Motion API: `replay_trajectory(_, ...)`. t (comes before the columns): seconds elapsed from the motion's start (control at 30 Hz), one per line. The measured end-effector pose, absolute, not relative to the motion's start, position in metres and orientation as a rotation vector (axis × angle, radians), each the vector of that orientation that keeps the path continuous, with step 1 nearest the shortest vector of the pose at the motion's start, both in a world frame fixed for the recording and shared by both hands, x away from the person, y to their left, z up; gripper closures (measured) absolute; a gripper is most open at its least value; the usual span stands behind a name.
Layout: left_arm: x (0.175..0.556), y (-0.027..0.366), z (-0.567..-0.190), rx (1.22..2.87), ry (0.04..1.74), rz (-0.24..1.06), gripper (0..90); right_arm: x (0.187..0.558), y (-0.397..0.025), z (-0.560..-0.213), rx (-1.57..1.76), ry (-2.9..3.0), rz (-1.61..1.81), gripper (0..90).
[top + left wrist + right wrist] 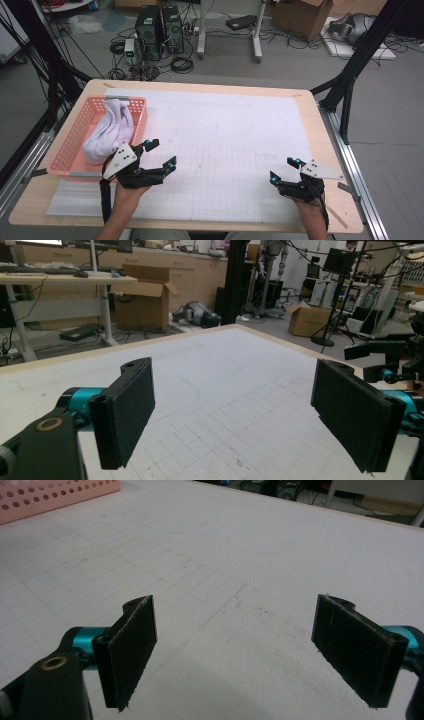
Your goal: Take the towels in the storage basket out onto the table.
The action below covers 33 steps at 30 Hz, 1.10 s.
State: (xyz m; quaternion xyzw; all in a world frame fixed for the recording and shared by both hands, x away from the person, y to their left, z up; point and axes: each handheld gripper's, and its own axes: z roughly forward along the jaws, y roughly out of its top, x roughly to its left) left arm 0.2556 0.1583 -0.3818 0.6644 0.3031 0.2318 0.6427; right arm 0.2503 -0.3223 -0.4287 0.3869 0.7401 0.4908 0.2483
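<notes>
High view: one table (200,85) covered by a white gridded sheet (235,150), one pink perforated basket (75,145) at the left of the frame, and two hand-held grippers near the bottom edge. The basket holds one bundle of white cloth (107,132); whether it is one piece or several cannot be told, since its folds hide one another and its lower end sits behind the grey plate of the left gripper (160,154). The cloth's long axis runs from the basket's upper right towards its lower left, roughly along the basket's length. The basket's near right corner is likewise covered by that gripper. Both forearms are cut off by the bottom edge of the frame.

The left gripper stands just beside the basket's right wall, jaws spread wide and pointing to the upper right, with nothing between them. The right gripper (285,169) lies at the lower right of the frame, well apart from the basket, jaws also spread and empty, pointing to the upper left.

Left gripper view: two black pads (125,415) frame bare sheet; the far table edge and a cluttered room lie beyond, and part of the other gripper appears at the right edge, cut off.

Right gripper view: two pads (130,650) wide apart over bare grid; a strip of the basket wall (55,495) occupies the upper left corner, its contents out of frame.
</notes>
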Motion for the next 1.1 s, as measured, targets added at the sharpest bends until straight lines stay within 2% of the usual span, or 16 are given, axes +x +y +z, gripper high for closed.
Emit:
replay_trajectory(0.37,0.266,0.185,-0.349,1.504,0.703,0.549,17.8,0.250,-0.322,-0.429,1.049,2.018,1.327,17.2)
replay_trajectory(0.77,0.277,0.209,-0.332,1.533,0.767,0.600,17.4,0.251,-0.322,-0.430,1.055,2.024,1.326,17.2)
replay_trajectory(1.1,0.300,0.254,-0.325,1.563,0.882,0.682,16.8,0.251,-0.322,-0.431,1.064,2.033,1.316,17.2)
